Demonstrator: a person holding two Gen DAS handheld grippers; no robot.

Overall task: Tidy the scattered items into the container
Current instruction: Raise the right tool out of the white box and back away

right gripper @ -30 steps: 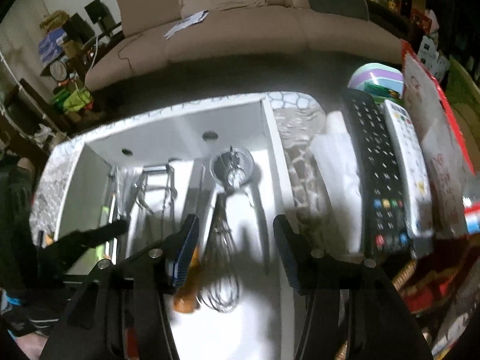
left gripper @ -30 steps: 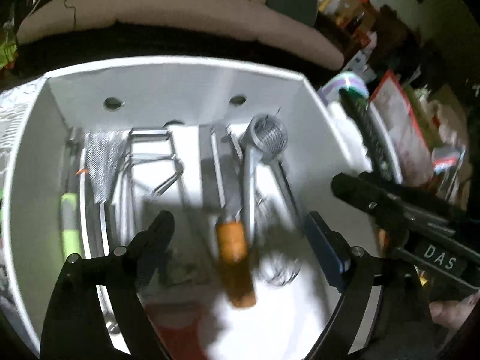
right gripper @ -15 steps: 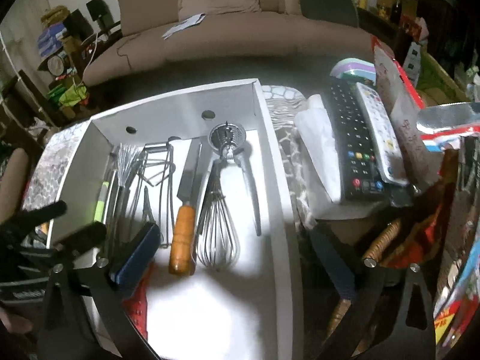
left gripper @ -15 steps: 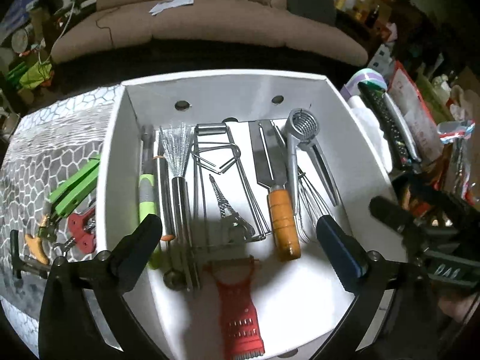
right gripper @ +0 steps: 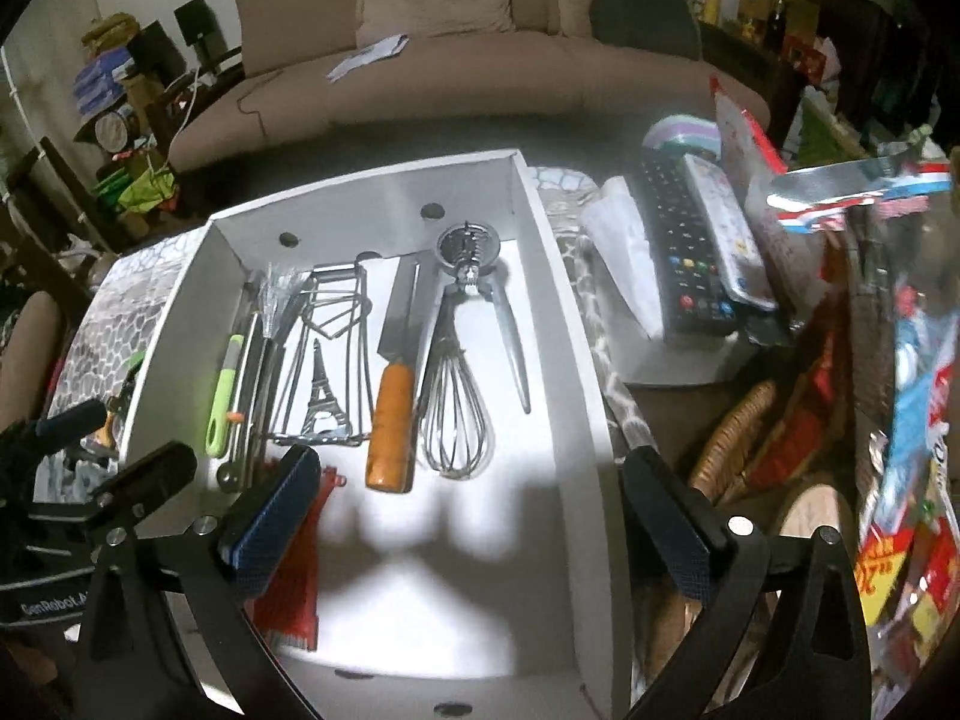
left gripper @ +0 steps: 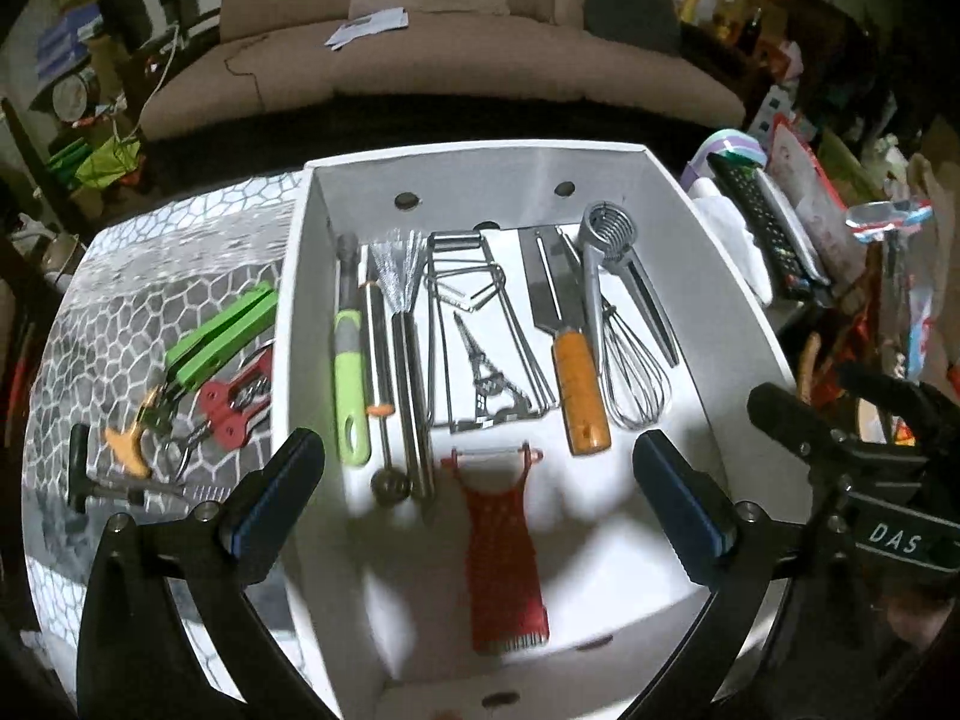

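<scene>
Box (left gripper: 312, 276), one whisk (left gripper: 633, 369), one grater (left gripper: 504, 552)

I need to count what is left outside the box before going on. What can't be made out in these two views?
- Right wrist view: the loose tools left of the white box are mostly hidden by its wall and the left tongs.
- Left wrist view: the pile overlaps too much to count.
- Right wrist view: the red grater is partly covered by a right tongs finger.

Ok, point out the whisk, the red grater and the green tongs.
whisk (left gripper: 637, 377), left wrist view, on its wire loops.
red grater (left gripper: 504, 564), left wrist view, on its grating face.
green tongs (left gripper: 222, 339), left wrist view, on its green arms.
</scene>
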